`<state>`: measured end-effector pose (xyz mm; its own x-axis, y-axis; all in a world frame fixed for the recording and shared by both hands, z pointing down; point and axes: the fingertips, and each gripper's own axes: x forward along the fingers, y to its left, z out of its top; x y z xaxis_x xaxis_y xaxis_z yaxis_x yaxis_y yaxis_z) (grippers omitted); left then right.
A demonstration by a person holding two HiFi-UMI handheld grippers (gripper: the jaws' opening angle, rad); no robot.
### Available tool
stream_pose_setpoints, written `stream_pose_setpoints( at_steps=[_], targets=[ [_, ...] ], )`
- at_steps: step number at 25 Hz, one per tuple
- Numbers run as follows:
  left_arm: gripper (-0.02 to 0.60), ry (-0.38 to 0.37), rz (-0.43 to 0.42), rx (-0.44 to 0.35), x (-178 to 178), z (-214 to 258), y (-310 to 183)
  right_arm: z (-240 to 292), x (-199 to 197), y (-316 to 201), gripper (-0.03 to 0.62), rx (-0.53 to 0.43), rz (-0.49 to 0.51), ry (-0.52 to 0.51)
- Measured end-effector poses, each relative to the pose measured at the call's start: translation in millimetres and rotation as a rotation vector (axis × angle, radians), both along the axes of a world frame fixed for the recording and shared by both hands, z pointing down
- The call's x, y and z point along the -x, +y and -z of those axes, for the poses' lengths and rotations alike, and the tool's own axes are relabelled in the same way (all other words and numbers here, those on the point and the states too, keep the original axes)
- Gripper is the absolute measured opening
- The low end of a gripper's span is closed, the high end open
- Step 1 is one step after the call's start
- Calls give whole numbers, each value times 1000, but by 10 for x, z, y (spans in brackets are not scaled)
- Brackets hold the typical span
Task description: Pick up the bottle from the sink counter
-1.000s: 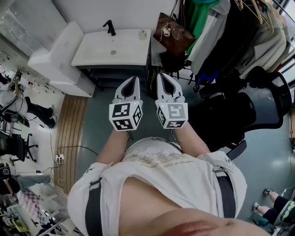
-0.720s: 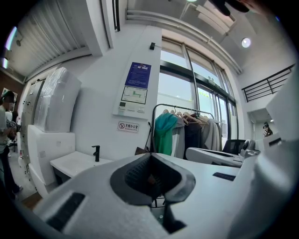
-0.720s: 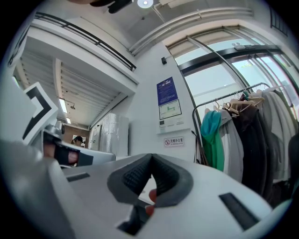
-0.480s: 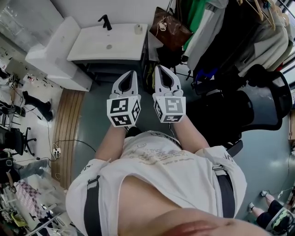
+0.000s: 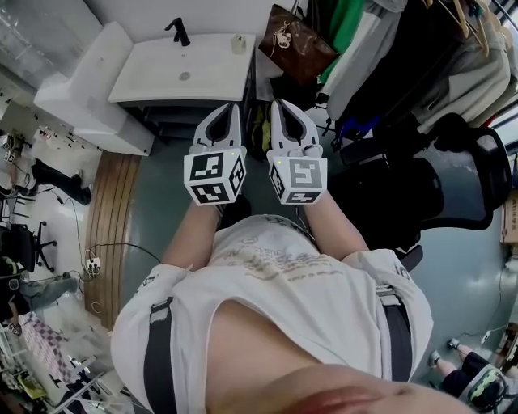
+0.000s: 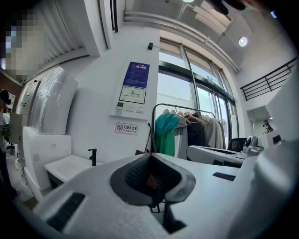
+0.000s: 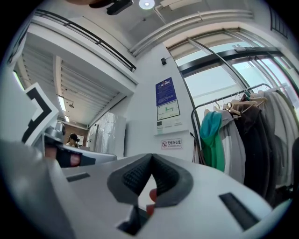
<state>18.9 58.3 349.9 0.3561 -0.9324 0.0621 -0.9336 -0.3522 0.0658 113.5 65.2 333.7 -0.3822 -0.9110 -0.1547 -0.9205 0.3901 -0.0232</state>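
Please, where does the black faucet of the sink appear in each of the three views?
Head view: black faucet at top left, on the back edge of the white sink counter.
Left gripper view: lower left, standing on the same counter.
Right gripper view: not in it.
Shared landmark: the hanging green garment.

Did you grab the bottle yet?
Nothing looks done: the small pale bottle stands untouched on the white sink counter, at its far right corner. In hand: nothing; the left tool and right tool are both shut and empty, held short of the counter. Left: get closer, open a tool, close it on the bottle and lift.
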Motion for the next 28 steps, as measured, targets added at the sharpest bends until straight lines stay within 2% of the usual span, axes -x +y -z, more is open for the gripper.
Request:
stream_pose_setpoints(
  at_steps=[10, 14, 28],
  targets=[
    [20, 9, -16, -3, 167, -13, -540, -18, 219, -523, 23, -18, -4, 28],
    [20, 16, -20, 6, 258, -50, -780, -37, 328, -770, 23, -8, 13, 9],
    [21, 27, -9, 40, 796, -58, -1742, -8, 773, -1708, 23, 16, 1, 16]
  ],
)
